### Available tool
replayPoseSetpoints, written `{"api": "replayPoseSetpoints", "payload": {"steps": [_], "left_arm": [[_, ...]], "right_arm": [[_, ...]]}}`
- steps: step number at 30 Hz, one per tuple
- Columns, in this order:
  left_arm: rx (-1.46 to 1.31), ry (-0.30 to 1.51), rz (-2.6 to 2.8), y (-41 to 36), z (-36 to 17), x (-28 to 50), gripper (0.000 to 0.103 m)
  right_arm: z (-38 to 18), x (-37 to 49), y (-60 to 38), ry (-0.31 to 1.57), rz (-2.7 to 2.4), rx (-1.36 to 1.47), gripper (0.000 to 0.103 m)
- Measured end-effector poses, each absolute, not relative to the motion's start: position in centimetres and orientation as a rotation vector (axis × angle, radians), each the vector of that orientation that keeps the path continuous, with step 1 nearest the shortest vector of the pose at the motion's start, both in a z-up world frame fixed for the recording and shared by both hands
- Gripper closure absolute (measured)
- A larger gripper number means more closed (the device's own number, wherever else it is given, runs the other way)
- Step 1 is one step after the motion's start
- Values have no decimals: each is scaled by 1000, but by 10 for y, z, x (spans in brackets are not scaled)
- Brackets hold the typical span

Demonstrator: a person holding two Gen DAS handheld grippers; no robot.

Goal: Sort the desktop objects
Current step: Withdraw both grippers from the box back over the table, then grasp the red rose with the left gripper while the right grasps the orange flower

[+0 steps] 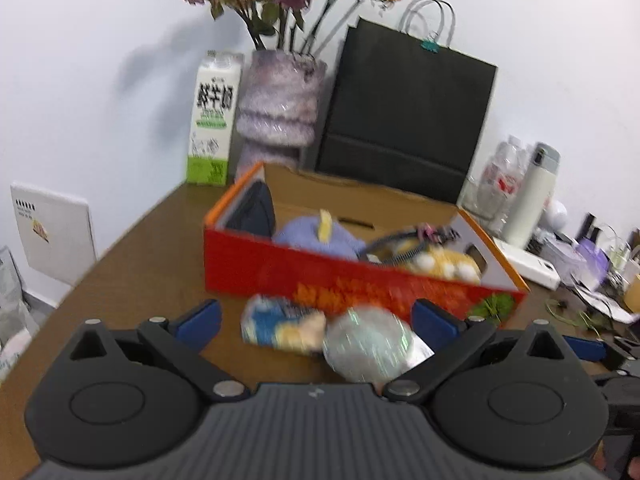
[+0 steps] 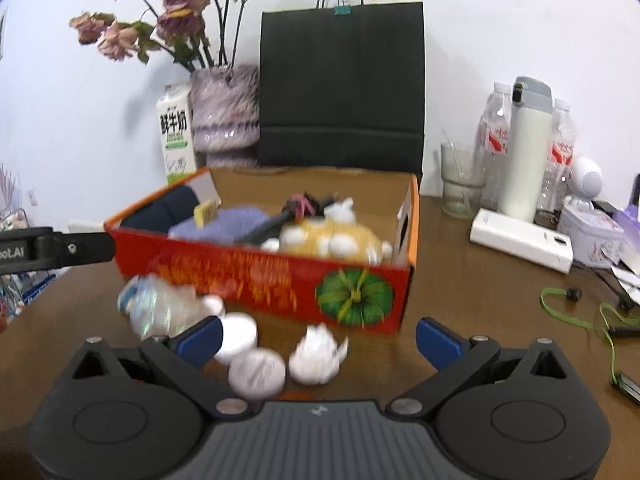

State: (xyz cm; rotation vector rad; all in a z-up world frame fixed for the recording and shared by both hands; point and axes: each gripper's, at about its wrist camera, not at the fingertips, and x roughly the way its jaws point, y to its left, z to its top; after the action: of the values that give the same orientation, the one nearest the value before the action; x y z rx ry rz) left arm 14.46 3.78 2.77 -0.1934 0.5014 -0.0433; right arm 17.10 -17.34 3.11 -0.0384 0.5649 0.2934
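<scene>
Left gripper [image 1: 316, 320]: jaws spread wide, holding nothing; the blue fingertips [image 1: 202, 318] stand either side of the loose things on the table.
Right gripper [image 2: 318, 338]: jaws also wide apart and empty, hovering low over the table [image 2: 480, 308].
Red box [image 2: 264, 276]: open-topped carton with a green pumpkin print on its front, at 12 o'clock from both grippers, near the table's middle.
Inside the box: a purple plush [image 2: 228, 222], a yellow plush with white spots [image 2: 332, 238], a dark item in the far-left corner [image 2: 168, 206]; a black-handled thing lies across them, too blurred to name.
Crushed plastic bottle [image 2: 160, 308]: lying on its side just in front of the box, at 10 o'clock from the right gripper.
White round lids [image 2: 256, 372]: two, just beside each other, between the right gripper's fingers, toward the left one.
Crumpled white paper [image 2: 316, 356]: just right of the lids, near the box front.
Behind the box: a black paper bag [image 2: 340, 88], a vase of dried roses [image 2: 224, 108], a milk carton [image 2: 174, 136], all by the wall.
At 2 o'clock: a white flask [image 2: 528, 140] among water bottles.
</scene>
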Motion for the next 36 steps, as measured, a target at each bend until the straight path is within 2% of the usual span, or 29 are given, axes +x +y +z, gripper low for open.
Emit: {"api": "replayPoseSetpoints", "payload": {"steps": [14,36], "left_arm": [[-111,515,-84,5,3,118,0],[-88,671,-181,-17,-22,153,0]], "right_arm": [[13,144,-173,617,257,-94,1],[3,164,-196,673,231,-72,1]]}}
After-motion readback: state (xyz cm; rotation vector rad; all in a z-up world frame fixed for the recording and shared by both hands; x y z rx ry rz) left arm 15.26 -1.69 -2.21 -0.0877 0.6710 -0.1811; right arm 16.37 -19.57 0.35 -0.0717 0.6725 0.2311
